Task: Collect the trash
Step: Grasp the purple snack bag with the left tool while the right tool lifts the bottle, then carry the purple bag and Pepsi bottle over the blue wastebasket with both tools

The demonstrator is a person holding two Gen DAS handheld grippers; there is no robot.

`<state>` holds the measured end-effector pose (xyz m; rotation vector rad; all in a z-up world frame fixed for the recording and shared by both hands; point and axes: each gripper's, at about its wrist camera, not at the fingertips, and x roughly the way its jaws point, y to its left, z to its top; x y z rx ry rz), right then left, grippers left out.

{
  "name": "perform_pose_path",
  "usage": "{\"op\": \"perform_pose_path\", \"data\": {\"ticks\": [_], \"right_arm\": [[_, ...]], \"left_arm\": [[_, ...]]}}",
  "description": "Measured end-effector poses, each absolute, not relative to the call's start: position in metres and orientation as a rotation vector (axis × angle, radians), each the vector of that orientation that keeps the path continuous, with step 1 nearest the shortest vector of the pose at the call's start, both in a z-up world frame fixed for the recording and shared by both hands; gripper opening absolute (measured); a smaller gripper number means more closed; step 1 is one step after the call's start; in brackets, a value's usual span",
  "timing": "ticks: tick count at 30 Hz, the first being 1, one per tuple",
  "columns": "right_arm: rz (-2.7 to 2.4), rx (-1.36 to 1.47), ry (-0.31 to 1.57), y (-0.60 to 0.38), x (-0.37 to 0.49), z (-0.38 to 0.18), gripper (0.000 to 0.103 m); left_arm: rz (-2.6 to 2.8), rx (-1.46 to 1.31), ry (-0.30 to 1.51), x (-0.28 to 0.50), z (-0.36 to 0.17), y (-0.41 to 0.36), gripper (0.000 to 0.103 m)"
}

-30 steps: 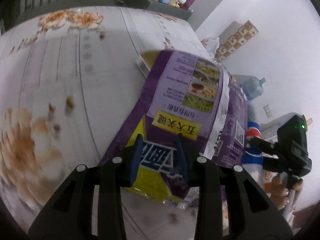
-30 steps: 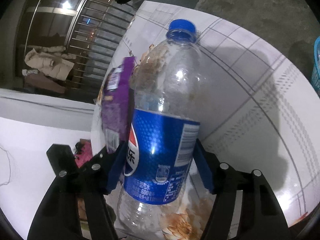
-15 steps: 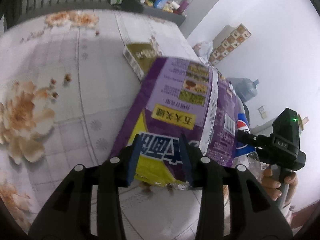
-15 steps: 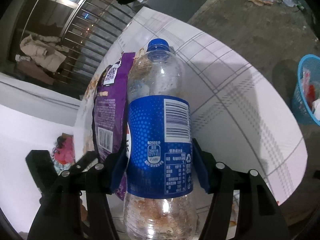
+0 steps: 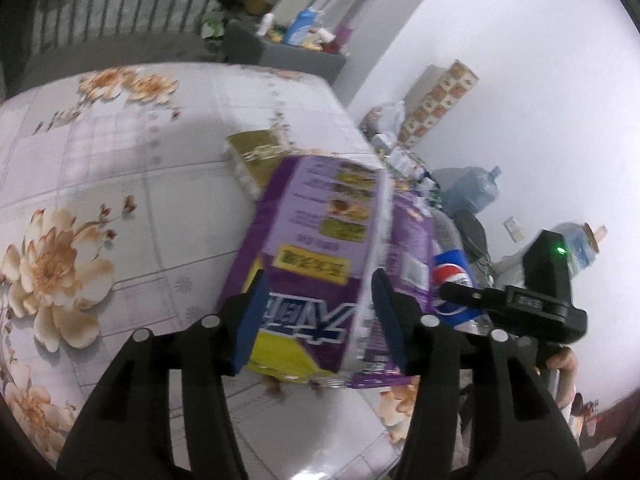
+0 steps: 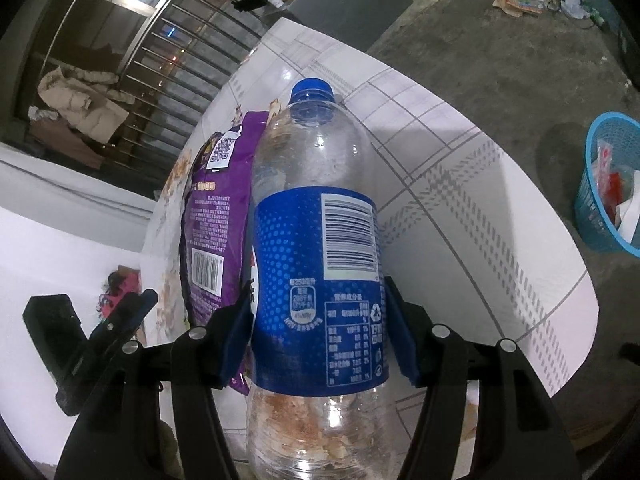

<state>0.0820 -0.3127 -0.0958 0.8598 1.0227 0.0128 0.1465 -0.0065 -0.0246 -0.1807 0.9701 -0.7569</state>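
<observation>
A purple snack bag [image 5: 320, 248] stands tilted between the jaws of my left gripper [image 5: 320, 316], above the flowered table [image 5: 120, 152]. Those jaws are opening. In the right wrist view a gap shows between one left finger [image 6: 140, 304] and the bag [image 6: 216, 216]. My right gripper [image 6: 320, 332] is shut on an empty blue-labelled Pepsi bottle [image 6: 316, 240] with a blue cap, held upright just right of the bag. The bottle [image 5: 452, 280] also shows past the bag in the left wrist view.
An olive-green box [image 5: 256, 152] lies on the table behind the bag. A blue basket [image 6: 600, 184] holding trash stands on the concrete floor to the right of the table [image 6: 460, 184]. Clutter and water jugs [image 5: 472, 192] line the white wall.
The left jaws have spread wider around the purple bag. Both grippers rose away from the table. The olive box and the blue basket came into view.
</observation>
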Motion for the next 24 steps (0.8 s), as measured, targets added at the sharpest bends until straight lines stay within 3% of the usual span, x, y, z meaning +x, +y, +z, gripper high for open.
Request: {"op": "perform_pose_path", "data": {"ticks": [14, 24], "right_arm": [[-0.015, 0.861, 0.999, -0.323, 0.063, -0.093, 0.059], [-0.046, 0.898, 0.968, -0.339, 0.044, -0.095, 0.059]], "left_arm": [[-0.910, 0.060, 0.882, 0.117, -0.017, -0.071, 0.061], [-0.892, 0.521, 0.745, 0.078, -0.042, -0.131, 0.075]]}}
